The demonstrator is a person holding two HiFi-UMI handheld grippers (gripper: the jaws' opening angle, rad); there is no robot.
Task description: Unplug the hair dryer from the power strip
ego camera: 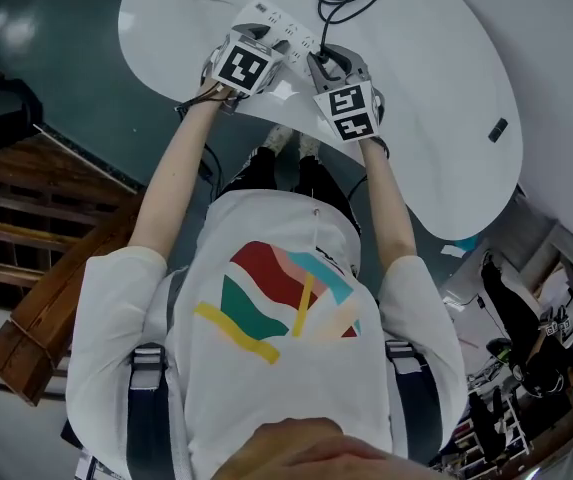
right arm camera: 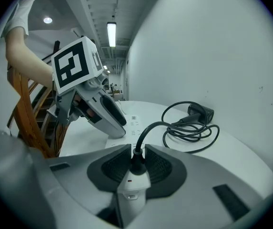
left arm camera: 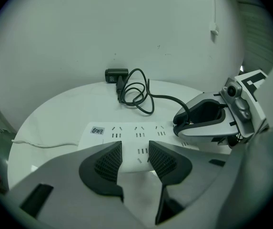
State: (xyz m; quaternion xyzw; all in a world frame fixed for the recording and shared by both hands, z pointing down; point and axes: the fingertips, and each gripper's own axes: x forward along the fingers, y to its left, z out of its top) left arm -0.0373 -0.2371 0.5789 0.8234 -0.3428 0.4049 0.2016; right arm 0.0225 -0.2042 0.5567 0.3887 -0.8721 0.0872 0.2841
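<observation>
A long white plastic power strip (left arm camera: 126,131) lies lengthwise near the front edge of a white oval table (left arm camera: 55,113). The right gripper (right arm camera: 137,150) pinches the black plug (right arm camera: 136,163), which stands upright at the strip's right end. The left gripper (left arm camera: 135,145) hangs over the strip's middle with its jaws spread, pinching nothing. The black hair dryer (left arm camera: 116,74) lies well beyond, and its looped black cable (left arm camera: 136,97) is slack. The space above looks open for a straight upward pull.

A lab-like workspace: a ceiling strip light (right arm camera: 111,34) over a long hall, white table (ego camera: 436,108), cluttered gear (ego camera: 526,378).
</observation>
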